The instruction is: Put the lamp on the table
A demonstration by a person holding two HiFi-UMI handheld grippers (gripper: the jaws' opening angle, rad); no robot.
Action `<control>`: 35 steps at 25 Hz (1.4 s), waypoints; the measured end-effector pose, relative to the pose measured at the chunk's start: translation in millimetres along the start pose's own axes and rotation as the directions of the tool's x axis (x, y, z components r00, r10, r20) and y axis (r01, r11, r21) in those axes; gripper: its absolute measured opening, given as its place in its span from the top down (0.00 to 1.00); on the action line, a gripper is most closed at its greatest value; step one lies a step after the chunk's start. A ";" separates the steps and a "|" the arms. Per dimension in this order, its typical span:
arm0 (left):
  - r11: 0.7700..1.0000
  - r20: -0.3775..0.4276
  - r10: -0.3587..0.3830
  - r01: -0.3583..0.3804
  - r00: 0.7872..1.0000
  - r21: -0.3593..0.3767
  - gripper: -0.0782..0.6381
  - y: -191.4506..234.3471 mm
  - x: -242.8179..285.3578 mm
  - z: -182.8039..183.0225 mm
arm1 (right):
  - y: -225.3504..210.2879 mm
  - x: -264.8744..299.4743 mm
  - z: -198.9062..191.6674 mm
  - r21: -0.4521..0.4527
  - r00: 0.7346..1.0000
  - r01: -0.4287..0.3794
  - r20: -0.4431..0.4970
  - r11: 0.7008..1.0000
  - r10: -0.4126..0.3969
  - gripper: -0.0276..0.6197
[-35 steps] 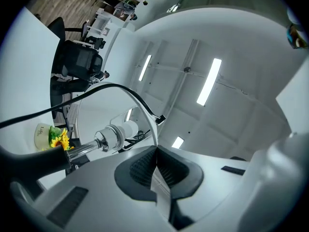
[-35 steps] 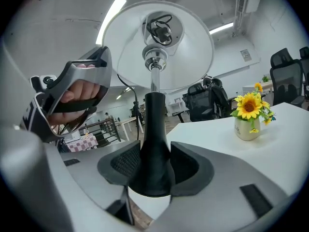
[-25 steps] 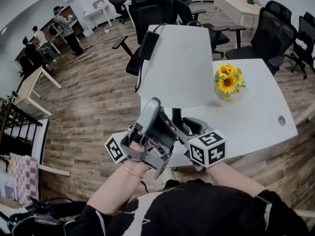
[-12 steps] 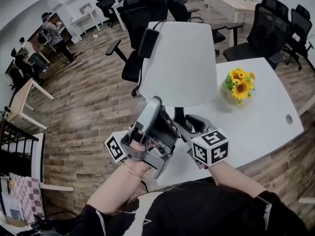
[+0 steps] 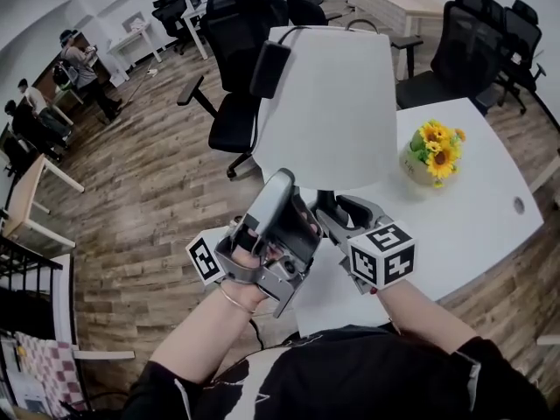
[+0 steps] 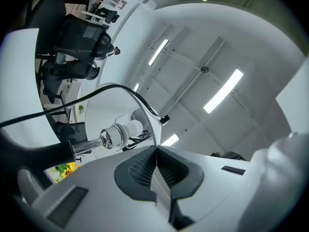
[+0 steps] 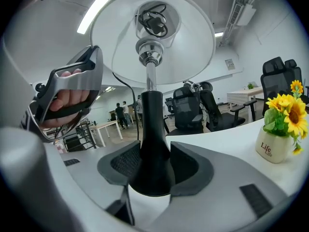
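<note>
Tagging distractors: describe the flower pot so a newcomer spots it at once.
Start at the near white table. On it, to the right of the big white lamp, stands a small pale pot. It alone holds yellow sunflowers with green leaves.

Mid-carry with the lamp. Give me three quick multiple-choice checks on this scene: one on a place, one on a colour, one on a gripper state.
1. Where does the sunflower pot stand?
A. on the white table, right of the lampshade
B. on a windowsill
C. on a shelf

2. What colour is the lampshade?
A. black
B. white
C. yellow

3. What is the right gripper doing?
A. open, empty
B. shut on the sunflower pot
C. shut on the black lamp stem

Answers:
1 A, the head view shows the pot on the tabletop beside the shade.
2 B, the shade is plain white.
3 C, the pads clamp the stem in the right gripper view.
</note>
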State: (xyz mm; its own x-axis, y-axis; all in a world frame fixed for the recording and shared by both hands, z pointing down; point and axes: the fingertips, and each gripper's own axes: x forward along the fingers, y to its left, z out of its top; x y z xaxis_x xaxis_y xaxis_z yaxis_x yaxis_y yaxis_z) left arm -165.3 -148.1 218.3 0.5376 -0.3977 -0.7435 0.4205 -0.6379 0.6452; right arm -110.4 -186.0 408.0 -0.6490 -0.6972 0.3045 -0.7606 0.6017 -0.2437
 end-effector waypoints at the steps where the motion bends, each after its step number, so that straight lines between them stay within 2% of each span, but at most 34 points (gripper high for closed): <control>1: 1.000 -0.004 -0.003 0.003 1.000 -0.005 0.87 1.7 -0.7 0.8 | -2.5 1.6 0.2 -0.004 1.000 0.006 -0.002 1.000 -0.006 0.64; 7: 0.999 -0.006 -0.026 0.025 1.000 -0.034 0.87 6.4 -5.5 14.5 | -8.8 16.7 6.6 -0.045 0.999 0.029 -0.015 0.999 -0.030 0.65; 15: 0.999 -0.006 -0.016 0.015 1.000 -0.048 0.87 30.5 -8.4 28.4 | -29.9 38.7 6.1 -0.061 0.998 0.054 -0.040 0.997 -0.056 0.64; 21: 0.999 -0.015 0.015 -0.015 1.000 -0.047 0.87 57.5 -5.7 35.8 | -53.4 53.4 1.9 -0.042 0.997 0.055 -0.052 0.998 -0.057 0.65; 28: 0.996 0.028 0.060 -0.059 0.998 -0.060 0.87 100.1 -12.1 50.9 | -82.2 78.2 -13.3 -0.055 0.997 0.038 -0.068 0.998 -0.042 0.65; 35: 0.993 0.046 0.107 -0.104 0.993 -0.058 0.87 122.7 -24.3 52.9 | -87.5 96.0 -35.7 -0.020 0.995 0.006 -0.099 1.000 -0.008 0.65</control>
State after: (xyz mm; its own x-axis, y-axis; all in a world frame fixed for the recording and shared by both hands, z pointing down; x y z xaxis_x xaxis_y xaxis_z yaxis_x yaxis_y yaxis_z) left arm -165.4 -251.6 306.3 0.5453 -0.4935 -0.6775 0.4040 -0.5535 0.7283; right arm -105.7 -291.6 491.4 -0.6387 -0.6599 0.3958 -0.7640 0.6052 -0.2237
